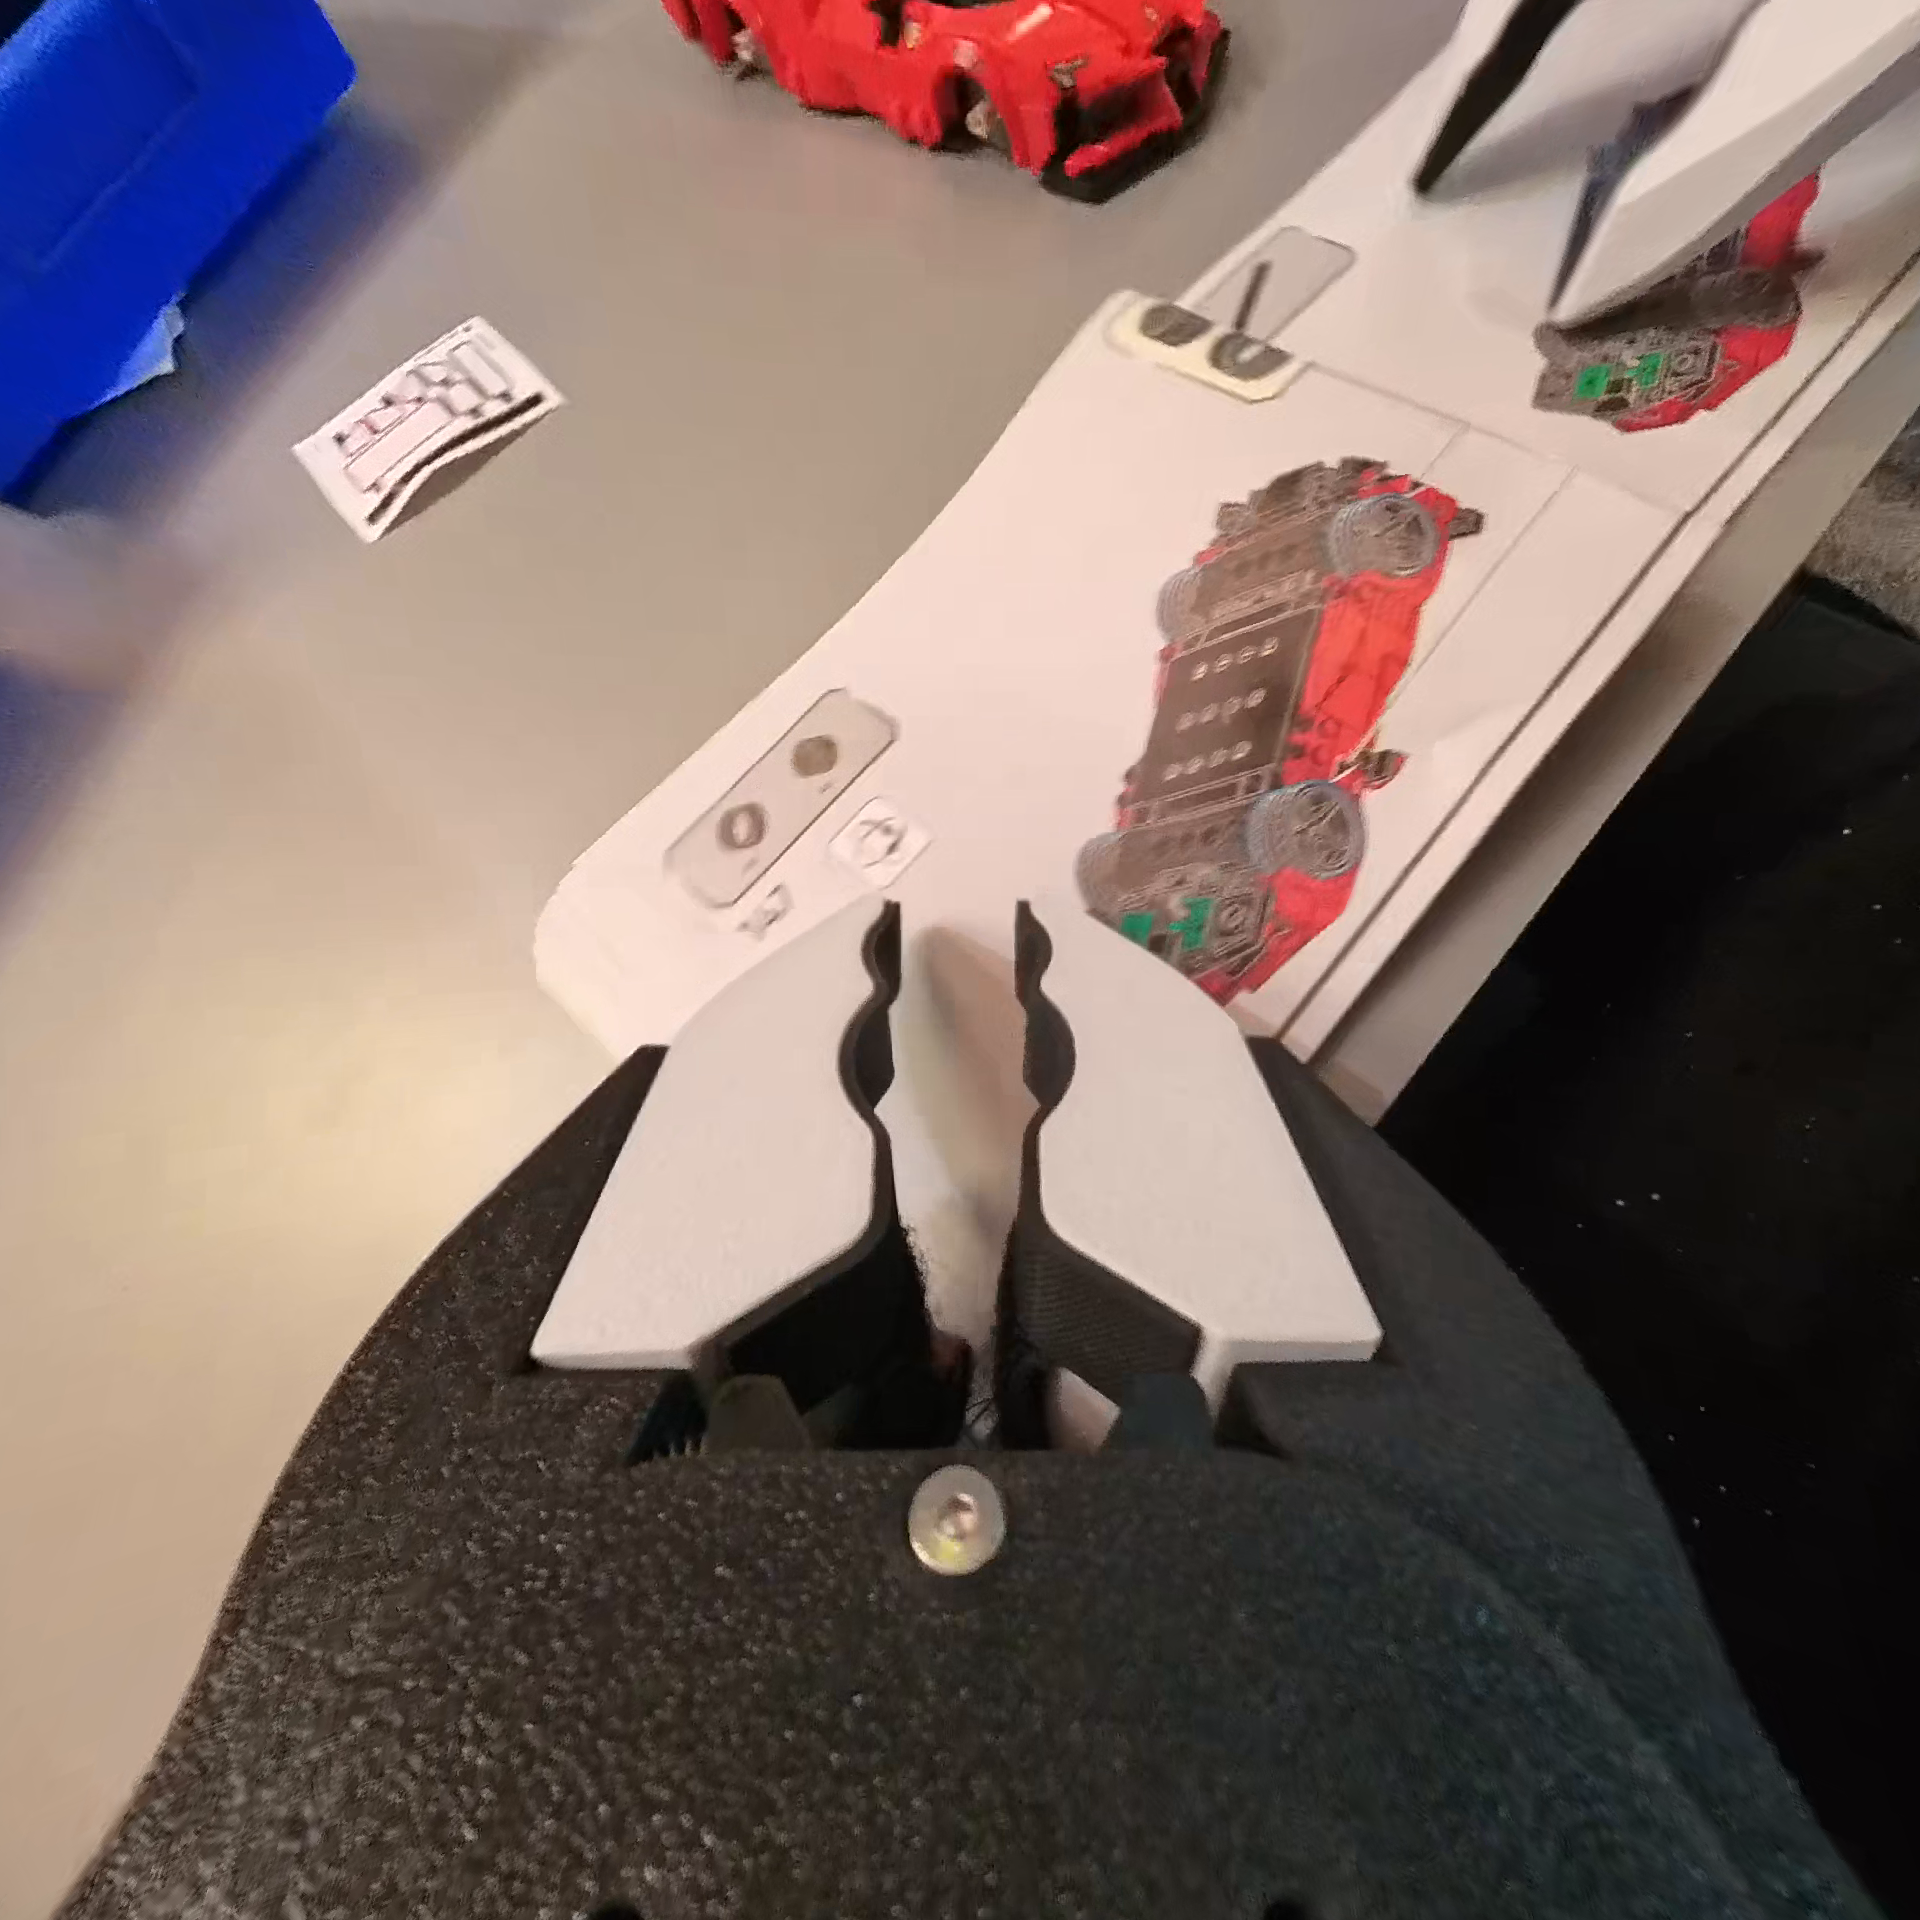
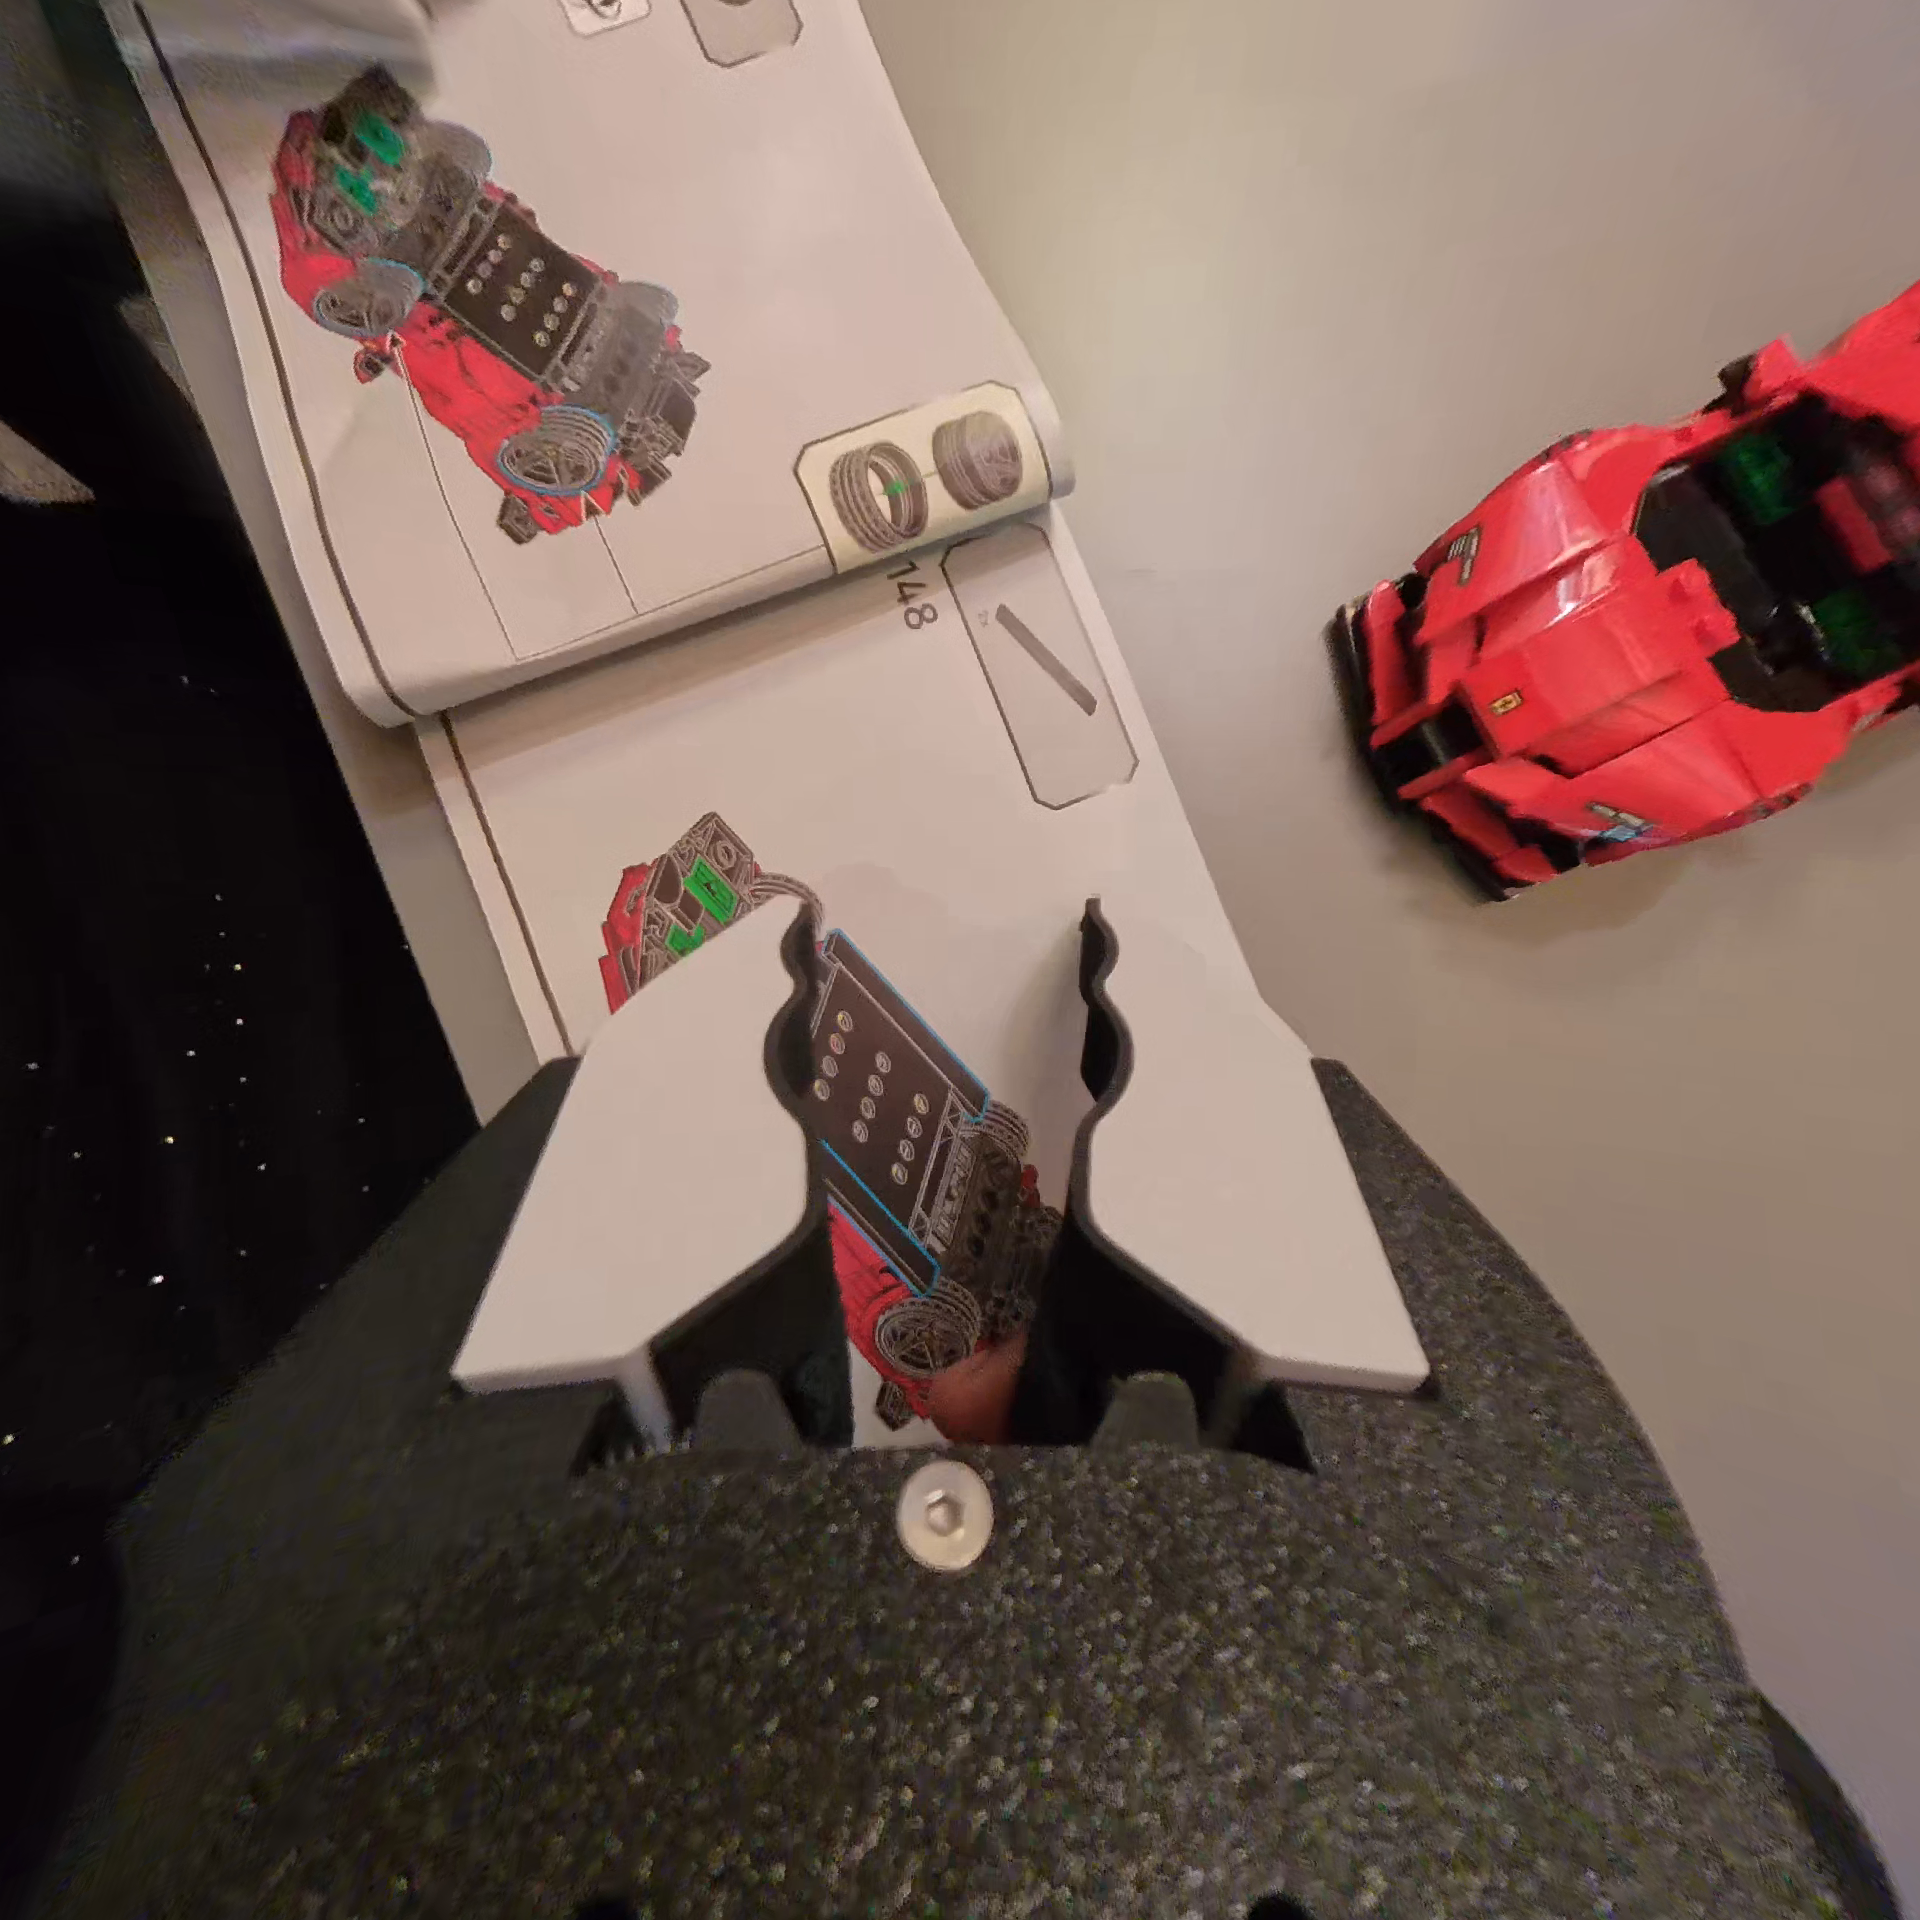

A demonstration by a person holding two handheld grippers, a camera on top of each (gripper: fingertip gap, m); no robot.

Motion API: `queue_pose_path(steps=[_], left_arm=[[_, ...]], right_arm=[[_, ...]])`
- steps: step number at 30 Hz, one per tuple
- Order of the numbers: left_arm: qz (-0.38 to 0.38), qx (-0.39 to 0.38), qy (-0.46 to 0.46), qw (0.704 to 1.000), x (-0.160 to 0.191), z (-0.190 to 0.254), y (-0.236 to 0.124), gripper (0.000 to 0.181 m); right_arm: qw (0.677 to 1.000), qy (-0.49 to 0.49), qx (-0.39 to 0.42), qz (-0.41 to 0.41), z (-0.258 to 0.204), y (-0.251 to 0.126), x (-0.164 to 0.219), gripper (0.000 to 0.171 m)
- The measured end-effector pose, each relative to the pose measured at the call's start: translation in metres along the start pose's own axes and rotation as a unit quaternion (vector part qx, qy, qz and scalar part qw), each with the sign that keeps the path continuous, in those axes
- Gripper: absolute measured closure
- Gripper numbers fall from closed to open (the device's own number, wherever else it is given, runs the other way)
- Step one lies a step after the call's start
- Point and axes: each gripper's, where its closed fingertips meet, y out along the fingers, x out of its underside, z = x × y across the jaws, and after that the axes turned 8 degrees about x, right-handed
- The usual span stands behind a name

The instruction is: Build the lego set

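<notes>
Nearest in the left wrist view is the left gripper (image 1: 954,914), two pale grey fingers on a black textured body, its jaws a narrow gap apart with nothing between them. It hangs over the near corner of the open white instruction booklet (image 1: 997,644), which lies along the near edge of the grey bench (image 1: 644,343), its pages bowed upward.

Going left to right across the bench: a blue plastic bin (image 1: 135,208) sits at the far left edge, blurred. Beside it, apart from everything, lies a small white sticker sheet with black outlines (image 1: 428,426). Farther back, near the middle, stands the red brick-built sports car with black trim (image 1: 966,73); no wheels show on it. At the right, the right gripper (image 1: 1507,249) points down with its tips at the booklet's far page; whether they touch the paper is unclear.

In the right wrist view the right gripper (image 2: 945,914) has its jaws well apart and empty, over a printed drawing of the car on the booklet (image 2: 904,790). The car (image 2: 1621,665) sits on the bench (image 2: 1351,260) to the right, clear of the booklet.
</notes>
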Motion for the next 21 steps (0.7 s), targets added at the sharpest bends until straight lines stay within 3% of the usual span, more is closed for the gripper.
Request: queue_pose_path(steps=[1, 6, 14, 21], left_arm=[[0.008, -0.002, -0.009, 1.000, 0.000, -0.005, -0.005, 0.161], [0.018, -0.014, -0.040, 0.999, 0.010, -0.028, -0.026, 0.161], [0.032, 0.015, -0.043, 0.998, 0.008, -0.027, -0.028, 0.160], [0.019, 0.057, -0.042, 0.997, 0.006, -0.017, -0.018, 0.157]], right_arm=[[1.000, -0.007, 0.002, 0.005, -0.001, -0.002, -0.004, 0.122], [0.995, -0.001, -0.045, 0.087, -0.026, -0.012, -0.053, 0.127], [0.991, -0.058, -0.089, 0.079, -0.067, 0.012, -0.086, 0.120], [0.994, -0.079, -0.080, 0.015, -0.073, 0.042, -0.070, 0.112]])
